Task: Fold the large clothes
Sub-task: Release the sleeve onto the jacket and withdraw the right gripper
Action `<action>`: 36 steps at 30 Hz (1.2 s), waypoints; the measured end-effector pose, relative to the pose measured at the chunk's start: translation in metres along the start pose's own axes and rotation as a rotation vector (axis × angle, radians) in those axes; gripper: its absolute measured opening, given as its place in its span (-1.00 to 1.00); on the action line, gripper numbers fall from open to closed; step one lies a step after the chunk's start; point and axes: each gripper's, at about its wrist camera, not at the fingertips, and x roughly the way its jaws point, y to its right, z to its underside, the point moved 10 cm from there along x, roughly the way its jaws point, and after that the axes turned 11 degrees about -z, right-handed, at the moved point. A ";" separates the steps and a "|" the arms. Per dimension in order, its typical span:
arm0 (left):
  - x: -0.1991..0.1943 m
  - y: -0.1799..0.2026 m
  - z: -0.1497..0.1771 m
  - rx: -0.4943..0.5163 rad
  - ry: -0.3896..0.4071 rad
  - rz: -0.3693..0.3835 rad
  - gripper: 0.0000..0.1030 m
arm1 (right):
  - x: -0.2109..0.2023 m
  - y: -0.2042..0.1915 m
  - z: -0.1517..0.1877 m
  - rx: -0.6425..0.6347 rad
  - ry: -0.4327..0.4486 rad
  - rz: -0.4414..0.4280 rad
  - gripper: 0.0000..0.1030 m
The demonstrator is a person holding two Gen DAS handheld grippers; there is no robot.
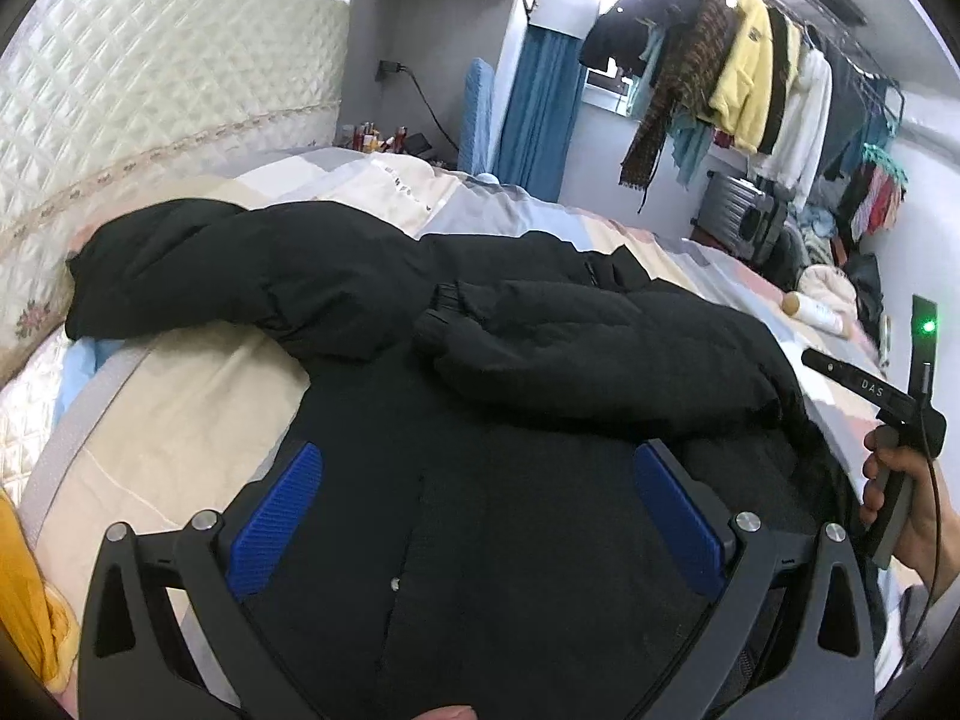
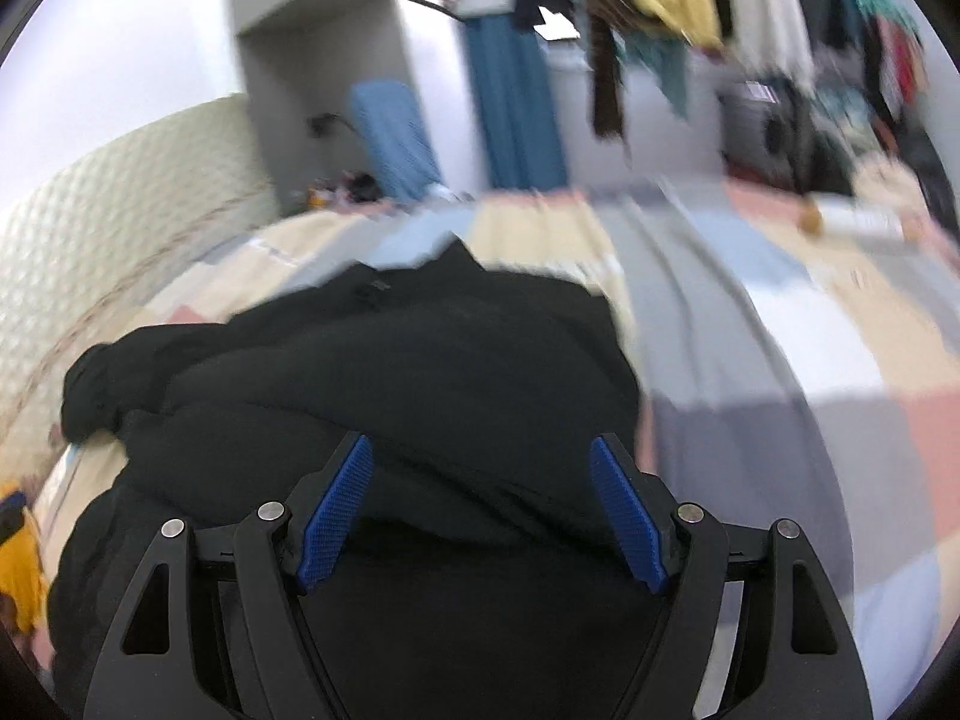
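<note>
Right now my black puffer coat point(image 1: 480, 312) lies lengthwise across the patchwork bed point(image 1: 180, 420), one sleeve point(image 1: 588, 354) folded over its body, the other reaching toward the quilted headboard point(image 1: 150, 90). My left gripper point(image 1: 480, 516) and right gripper point(image 2: 480, 516) both hover wide open, empty, above the matte fabric. Beyond, a bottle point(image 1: 819, 312) lies on the bed's far edge.

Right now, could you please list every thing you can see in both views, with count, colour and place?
puffer jacket: one, black, spread on the bed, one sleeve folded across it
bed cover: one, pastel patchwork, under the jacket
headboard: one, cream quilted, far left
hanging clothes: several, mixed colours, rack upper right
suitcase: one, grey, below the rack
bottle: one, white, right bed edge
left gripper: blue pads, open over the jacket
right gripper: blue pads, open
hand: one, holding the right gripper's handle
</note>
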 end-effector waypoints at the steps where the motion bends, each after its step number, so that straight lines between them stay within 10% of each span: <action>1: 0.000 0.003 0.001 0.003 -0.001 0.003 1.00 | 0.001 0.008 0.002 0.020 -0.002 0.003 0.44; 9: 0.008 0.027 0.006 0.019 -0.009 0.022 1.00 | 0.031 0.040 0.038 0.047 -0.117 0.008 0.12; 13: 0.011 0.031 0.006 0.012 -0.011 0.031 1.00 | 0.029 0.041 0.033 0.065 -0.071 -0.001 -0.46; 18: 0.017 0.031 0.010 0.017 -0.024 0.000 1.00 | 0.023 0.053 0.020 0.142 -0.005 0.008 -0.56; 24: 0.021 0.030 0.015 0.036 -0.040 -0.042 1.00 | 0.024 0.065 0.020 0.175 0.005 0.049 -0.41; 29: 0.019 0.033 0.012 0.042 -0.030 -0.050 1.00 | 0.012 0.054 0.022 0.117 -0.035 0.098 0.28; 36: 0.001 0.036 0.009 0.019 -0.016 -0.063 1.00 | -0.031 0.003 0.011 -0.040 0.005 0.077 0.32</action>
